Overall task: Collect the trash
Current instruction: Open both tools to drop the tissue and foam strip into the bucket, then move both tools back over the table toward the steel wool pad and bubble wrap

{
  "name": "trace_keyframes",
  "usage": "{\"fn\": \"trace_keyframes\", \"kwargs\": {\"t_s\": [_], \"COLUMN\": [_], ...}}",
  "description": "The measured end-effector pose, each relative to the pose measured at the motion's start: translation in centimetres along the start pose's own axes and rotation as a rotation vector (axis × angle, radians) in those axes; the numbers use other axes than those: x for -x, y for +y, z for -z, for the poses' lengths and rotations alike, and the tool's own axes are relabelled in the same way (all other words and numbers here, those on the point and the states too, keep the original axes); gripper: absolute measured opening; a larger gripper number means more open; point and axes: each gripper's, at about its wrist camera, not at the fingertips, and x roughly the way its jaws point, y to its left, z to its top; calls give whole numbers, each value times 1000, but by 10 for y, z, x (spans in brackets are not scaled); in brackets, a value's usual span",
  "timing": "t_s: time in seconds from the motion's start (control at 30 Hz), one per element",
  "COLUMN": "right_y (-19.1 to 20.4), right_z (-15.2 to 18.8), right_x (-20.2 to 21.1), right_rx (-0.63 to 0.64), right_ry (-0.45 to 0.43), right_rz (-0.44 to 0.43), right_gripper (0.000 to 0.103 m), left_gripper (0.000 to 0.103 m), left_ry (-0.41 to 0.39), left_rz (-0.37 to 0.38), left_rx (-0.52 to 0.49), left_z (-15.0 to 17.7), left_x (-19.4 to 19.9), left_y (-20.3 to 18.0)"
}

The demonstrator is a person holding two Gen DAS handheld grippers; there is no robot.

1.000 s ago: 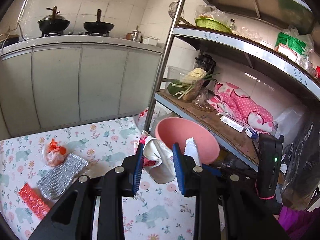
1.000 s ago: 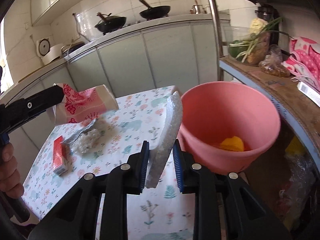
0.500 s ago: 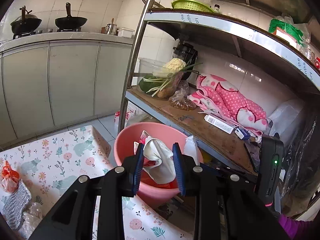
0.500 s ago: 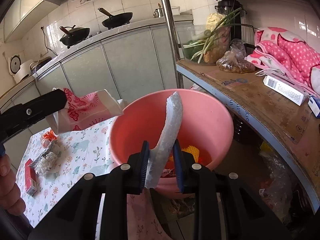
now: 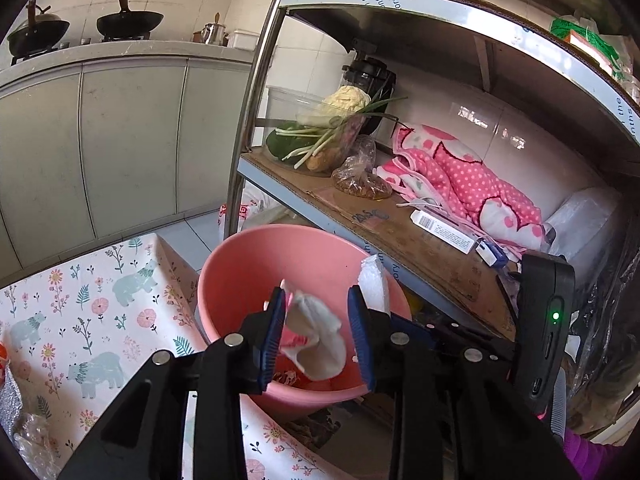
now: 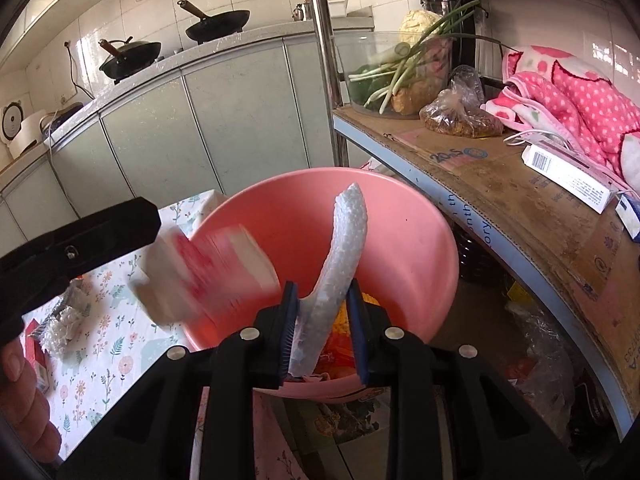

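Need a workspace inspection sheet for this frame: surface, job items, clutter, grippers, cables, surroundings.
Surface: table with floral cloth, beside the pink basin.
Job's things: basin holds orange trash; carton and foam strip both over basin.
Clutter: red box, crumpled plastic on table.
Grippers: left gripper around carton, grip unclear, carton motion-blurred; right gripper closed on foam strip.
Cables: white cable on shelf.
Surroundings: pink blanket, vegetables on shelf; woks on counter.

The red-and-white carton (image 6: 208, 272) is motion-blurred, its print unreadable, over the pink basin (image 6: 420, 240).
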Motion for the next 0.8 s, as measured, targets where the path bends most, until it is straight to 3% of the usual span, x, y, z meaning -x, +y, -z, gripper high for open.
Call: {"fn": "trace_keyframes", "kwargs": {"t_s": [0.1,0.4,0.8], "right_y": [-2,-3,20], "right_z": [2,4,13], "right_x": [-1,9,40], "right_rx": [-17,-23,7], "right_ry": [10,2,-20], "right_rz": [-7,-15,-62], "right_gripper": [39,39,39], "left_gripper": [37,39,39], "left_ry": [1,-16,-56], "left_rz": [4,6,-27], "left_rx": [-8,-8,8], "left_z": [0,0,10], "left_x": [1,21,77], "left_y": [-1,-3,0]}}
